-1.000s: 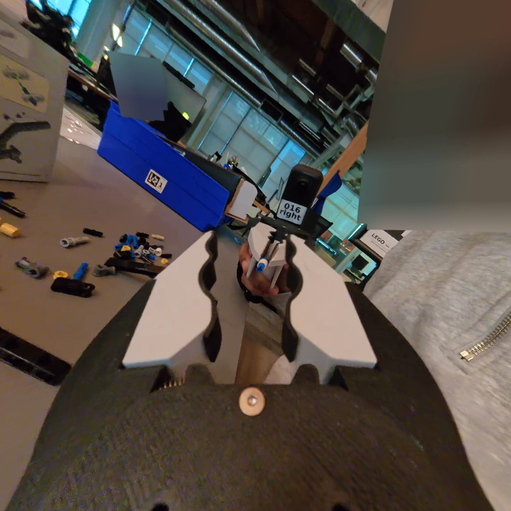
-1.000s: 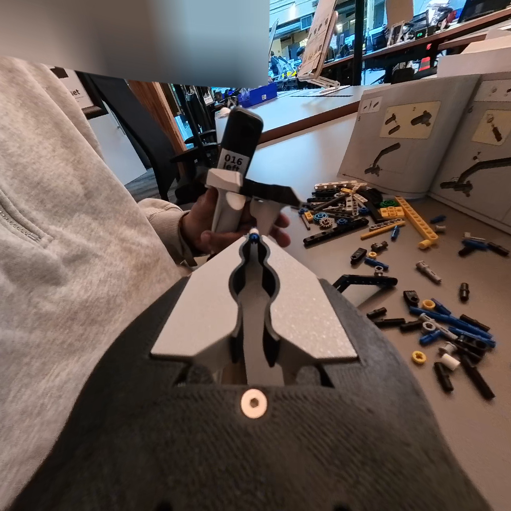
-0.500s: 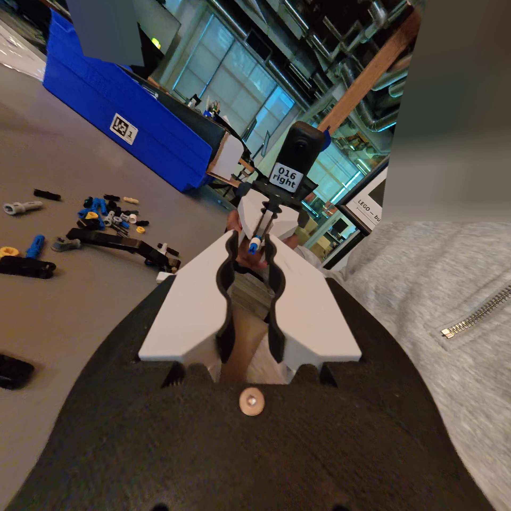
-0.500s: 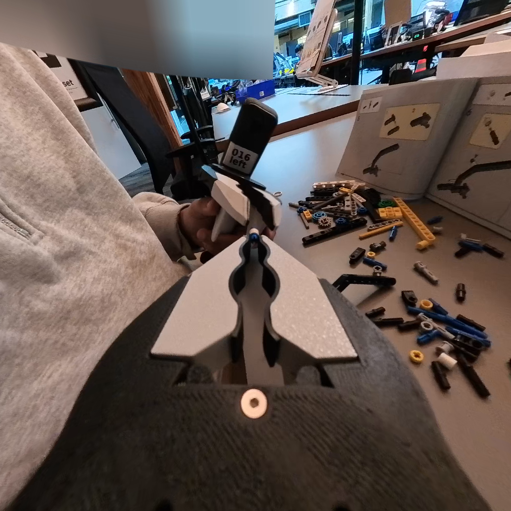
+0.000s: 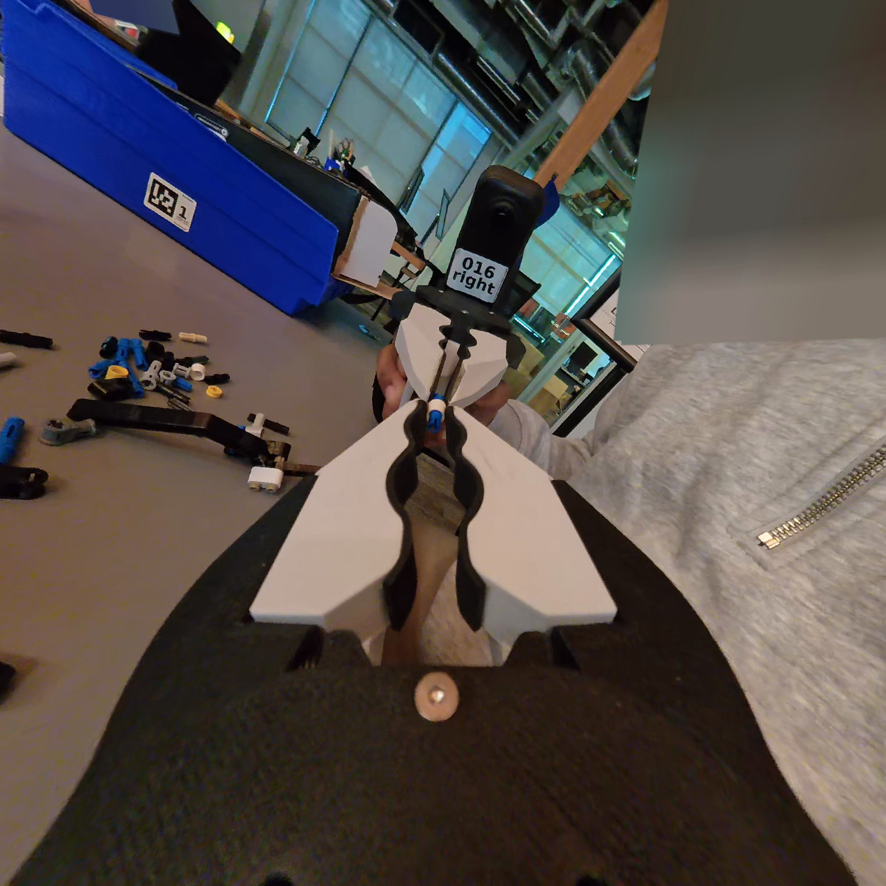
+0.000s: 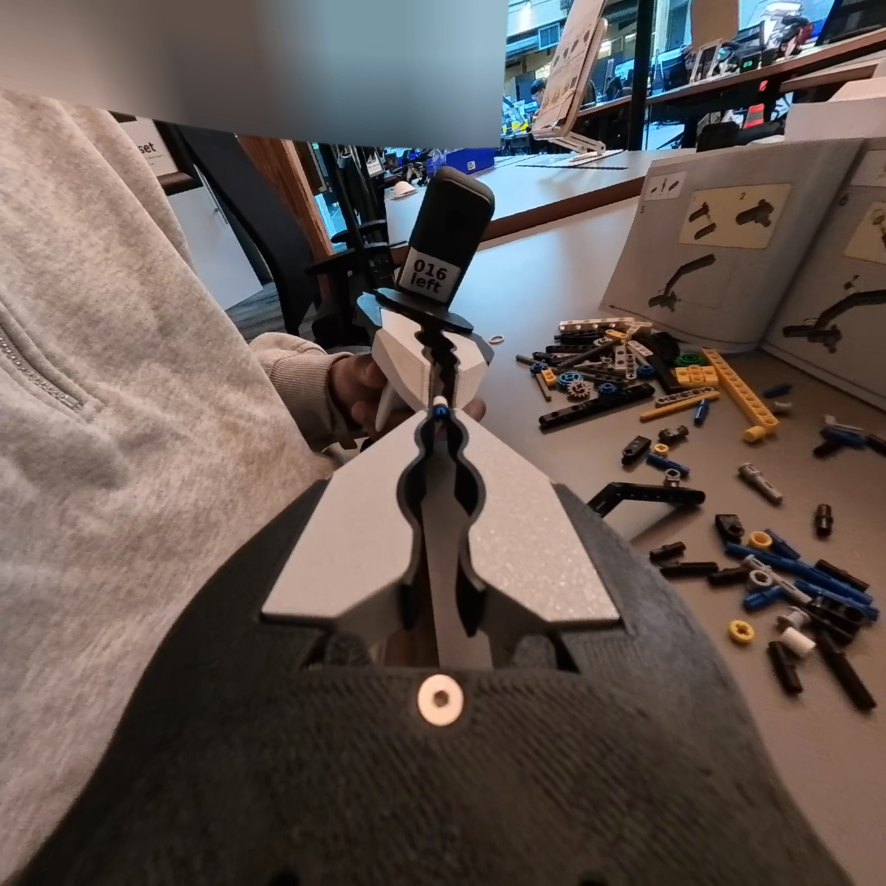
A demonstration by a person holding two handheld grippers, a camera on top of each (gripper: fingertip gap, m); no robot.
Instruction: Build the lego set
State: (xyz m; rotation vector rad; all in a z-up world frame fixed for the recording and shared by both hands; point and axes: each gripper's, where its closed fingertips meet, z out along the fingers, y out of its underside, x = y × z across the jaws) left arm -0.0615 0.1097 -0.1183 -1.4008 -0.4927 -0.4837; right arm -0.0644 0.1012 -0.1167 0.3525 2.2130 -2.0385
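My two grippers meet tip to tip in the air in front of a person's grey hoodie (image 5: 719, 479). My right gripper (image 6: 438, 421) is shut on a small blue pin (image 6: 439, 412) with a white sleeve (image 6: 439, 402). It faces me in the left wrist view (image 5: 442, 396). My left gripper (image 5: 435, 416) has its jaws closed in around the free blue end of the pin (image 5: 434, 424), below the white sleeve (image 5: 436, 408). It also shows in the right wrist view (image 6: 438, 399), jaws nearly together at the white sleeve.
Loose black, blue, yellow and grey lego parts (image 6: 810, 580) lie scattered over the grey table (image 5: 144, 551). A black angled assembly (image 5: 182, 424) lies to the left. An open instruction booklet (image 6: 719, 249) stands at the back right. A blue bin (image 5: 168, 158) stands at the back left. My two grippers' fingertips are within a few centimetres of each other.
My left gripper has swung toward the right gripper and its jaws have narrowed from wide open to closed around the pin's free end. The right gripper has held still with the pin.
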